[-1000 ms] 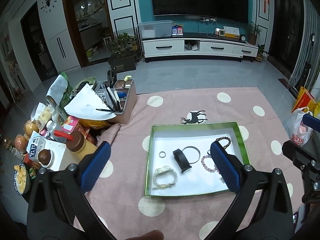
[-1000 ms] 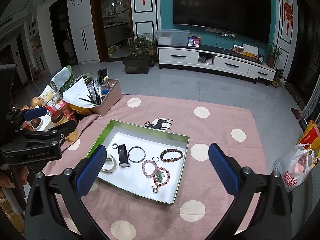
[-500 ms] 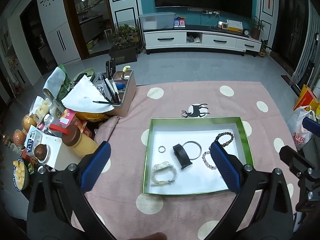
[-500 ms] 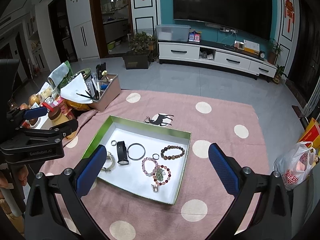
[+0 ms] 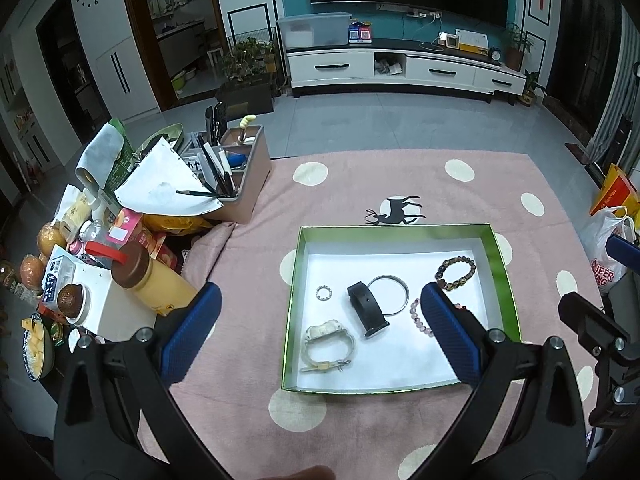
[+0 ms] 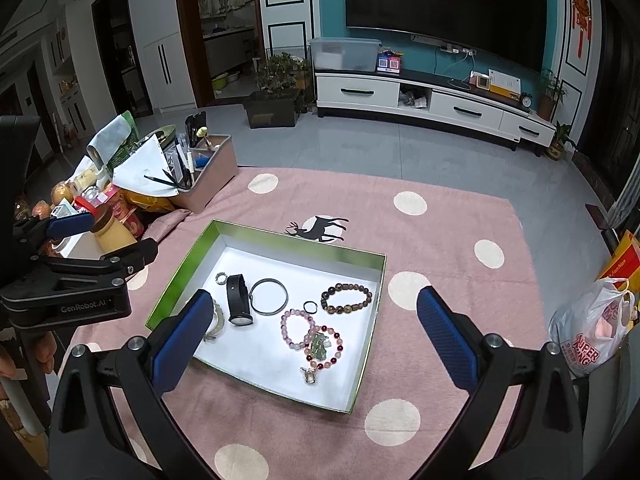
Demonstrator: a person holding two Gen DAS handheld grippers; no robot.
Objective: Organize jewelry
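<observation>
Your left gripper and right gripper both hang spread wide, holding nothing, over the green tray on the rug: three bead bracelets, one bangle, two watches, two rings.

Rug: pink, cream polka dots, one black deer silhouette at its far side.
Tray: green rim, white floor.
Contents: black watch band; white watch; silver bangle; dark brown beaded bracelet; pale pink beaded bracelet; red-and-pink bead strand with green pendant.
Left gripper and right gripper: blue textured pads on black frames.
Far wall: teal. TV cabinet: white, black handles.
</observation>
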